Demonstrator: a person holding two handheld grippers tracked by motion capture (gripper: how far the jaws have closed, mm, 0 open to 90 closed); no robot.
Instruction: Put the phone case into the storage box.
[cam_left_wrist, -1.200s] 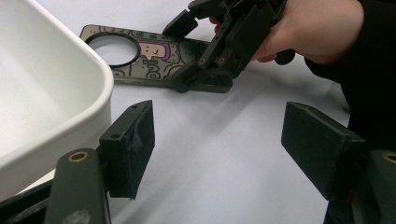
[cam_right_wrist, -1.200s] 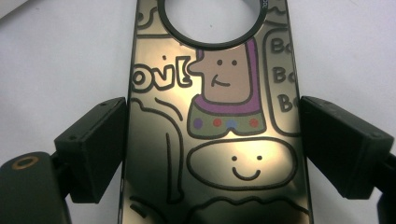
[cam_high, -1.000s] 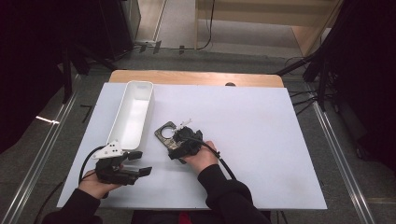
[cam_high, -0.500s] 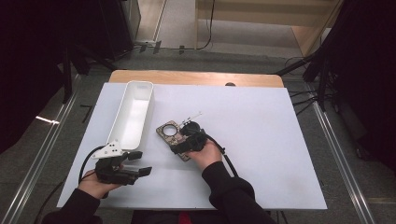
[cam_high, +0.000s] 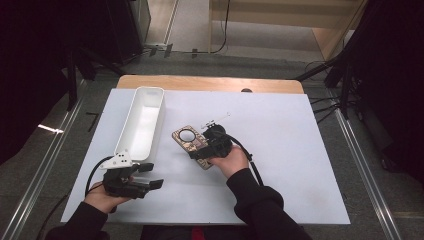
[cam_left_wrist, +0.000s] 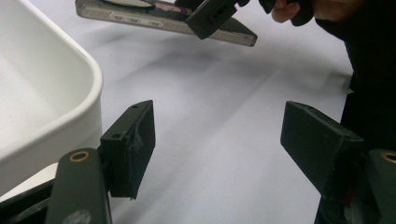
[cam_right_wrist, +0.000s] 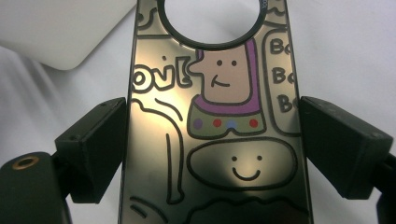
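One phone case (cam_high: 190, 145) is the thing in hand: a flat, bronze-toned shell with a round camera cutout near its far end. It sits just left of the middle of the high view, and its long axis runs from upper left to lower right there, with the nearer end lost under the right gripper (cam_high: 202, 150). In the right gripper view the case (cam_right_wrist: 215, 121) rises straight up the frame between the two black jaws, which clamp it across its width, one on each long edge, so this gripper is closed on the case at a wide setting. In the left gripper view the case (cam_left_wrist: 163, 18) shows edge-on along the top of the frame, seemingly lifted off the sheet at one end.

Printed on its face are cartoon figures: a purple-hooded head, a smiling blob, and lettering that reads partly "ov" on the left and "Bo" three times on the right; the rest is cut off. No brand can be read.

Up and to the left of the case lies the white tray (cam_high: 142, 125), long and narrow, its axis running nearly up the picture; the case's far end points toward its middle. I judge a short carry up-left would reach it.

Lower left, the left gripper (cam_high: 150, 175) rests on the white table sheet (cam_high: 300, 165) just below the tray's near end, jaws spread wide with nothing between them.
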